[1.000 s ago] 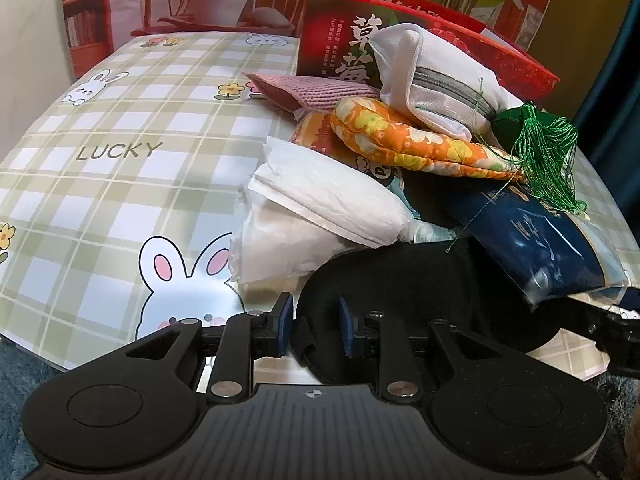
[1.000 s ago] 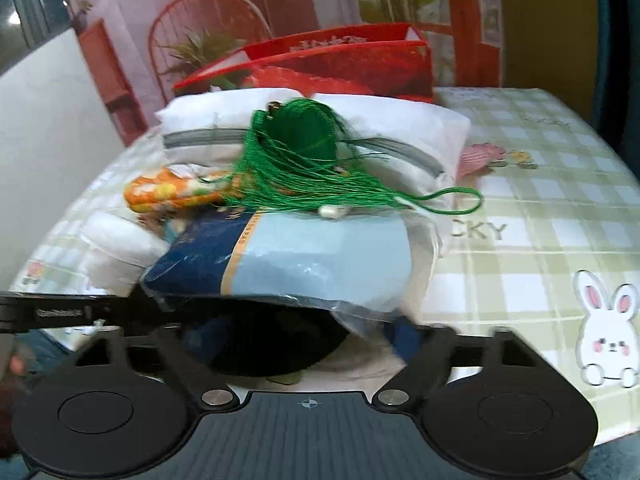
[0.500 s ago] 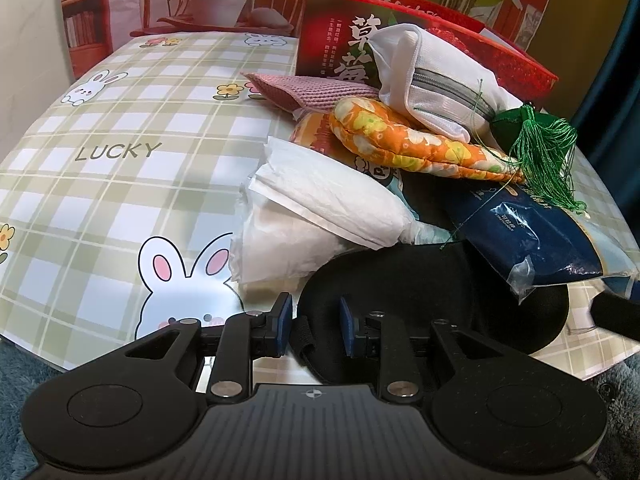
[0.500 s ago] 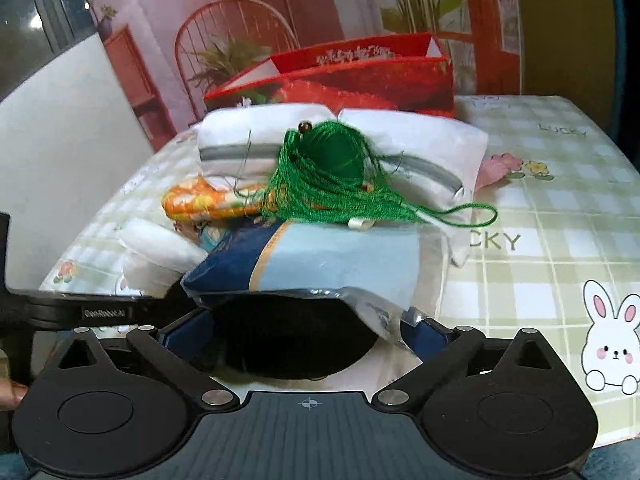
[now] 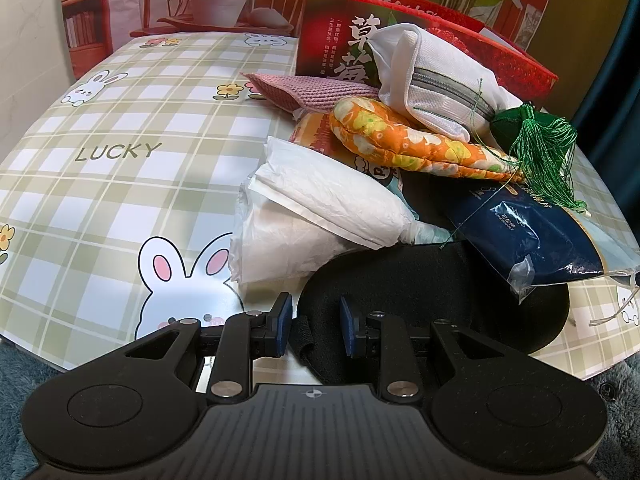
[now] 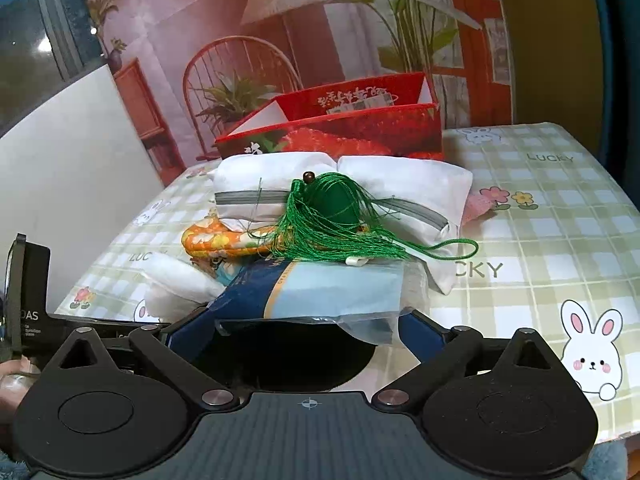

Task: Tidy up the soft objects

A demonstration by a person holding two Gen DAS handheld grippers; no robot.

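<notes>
I have the left gripper (image 5: 312,326) pinched on the near strap edge of the black eye mask (image 5: 432,292), which lies at the table's (image 5: 120,200) front edge under the pile. My right gripper (image 6: 304,330) stands spread wide, its pads either side of the blue packet (image 6: 320,292) but not pressing it. I judge the packet should come off first: close squarely on its body, not the loose film, and lift slowly, since the green tassel (image 6: 332,224) rests on it and may drag.
</notes>
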